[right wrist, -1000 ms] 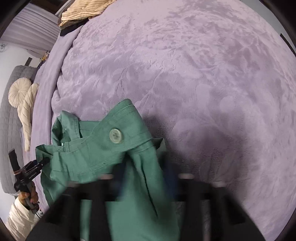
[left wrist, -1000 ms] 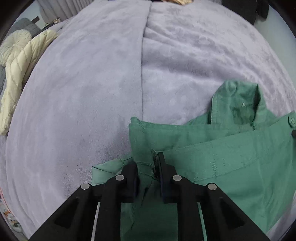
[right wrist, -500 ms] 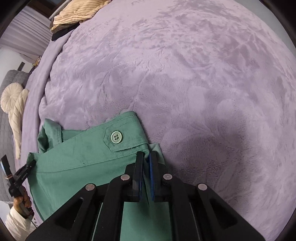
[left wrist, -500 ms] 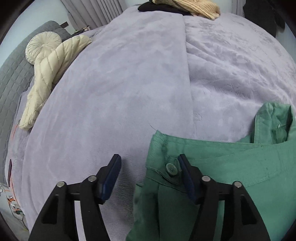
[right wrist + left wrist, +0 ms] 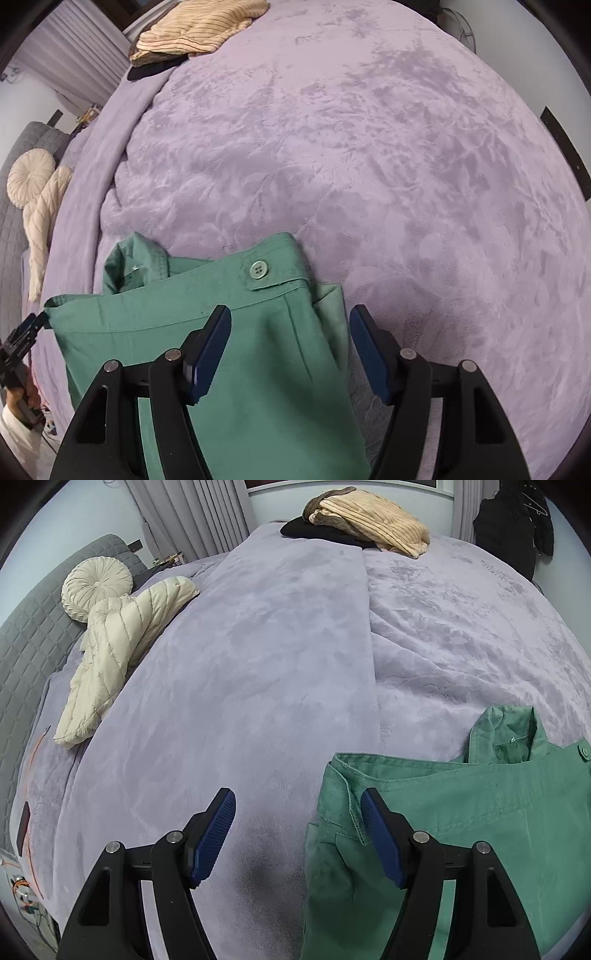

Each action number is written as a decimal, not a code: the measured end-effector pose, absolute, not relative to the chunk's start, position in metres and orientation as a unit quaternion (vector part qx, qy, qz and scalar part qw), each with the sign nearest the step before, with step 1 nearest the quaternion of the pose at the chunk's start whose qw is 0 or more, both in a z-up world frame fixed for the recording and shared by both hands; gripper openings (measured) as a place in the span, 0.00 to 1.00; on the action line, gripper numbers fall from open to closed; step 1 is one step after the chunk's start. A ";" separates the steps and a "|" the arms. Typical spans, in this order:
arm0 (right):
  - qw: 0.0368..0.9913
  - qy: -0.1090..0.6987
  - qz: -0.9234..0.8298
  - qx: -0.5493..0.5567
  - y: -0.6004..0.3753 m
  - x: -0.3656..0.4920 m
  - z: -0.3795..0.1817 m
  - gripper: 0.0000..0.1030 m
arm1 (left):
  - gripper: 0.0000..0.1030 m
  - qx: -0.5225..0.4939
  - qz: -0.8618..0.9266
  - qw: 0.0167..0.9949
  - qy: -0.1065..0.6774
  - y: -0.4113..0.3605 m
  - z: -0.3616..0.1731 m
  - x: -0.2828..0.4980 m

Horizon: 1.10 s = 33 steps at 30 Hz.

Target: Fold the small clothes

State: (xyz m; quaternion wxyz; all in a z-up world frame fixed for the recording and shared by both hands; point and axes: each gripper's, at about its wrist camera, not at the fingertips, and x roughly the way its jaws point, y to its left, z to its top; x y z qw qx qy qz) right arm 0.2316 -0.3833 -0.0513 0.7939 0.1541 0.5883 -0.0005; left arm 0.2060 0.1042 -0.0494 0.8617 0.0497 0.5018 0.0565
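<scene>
The green garment [image 5: 236,332] lies flat on the bed's lilac blanket [image 5: 369,166], its buttoned waistband [image 5: 273,273] toward the far side. The right tool [image 5: 290,345] hovers over the garment's right edge with its jaws opening, cloth below them but not pinched. The left tool [image 5: 297,834] stands with jaws apart over the garment's left corner; one blue pad [image 5: 380,842] looks to sit just above the hem (hard to say if it touches). A cream quilted jacket [image 5: 122,646] and a striped tan garment [image 5: 369,520] lie well apart from it
</scene>
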 end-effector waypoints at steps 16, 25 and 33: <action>0.806 0.579 0.002 0.122 -0.359 0.215 -0.036 0.74 | 0.70 0.069 0.009 0.838 0.542 0.089 -0.063 0.166; 0.742 0.663 -0.016 0.093 -0.317 0.153 -0.107 0.79 | 0.80 0.072 0.047 0.789 0.609 0.089 -0.143 0.132; 0.765 0.615 0.013 0.190 -0.321 0.126 -0.055 0.80 | 0.80 0.027 0.042 0.810 0.585 0.088 -0.091 0.103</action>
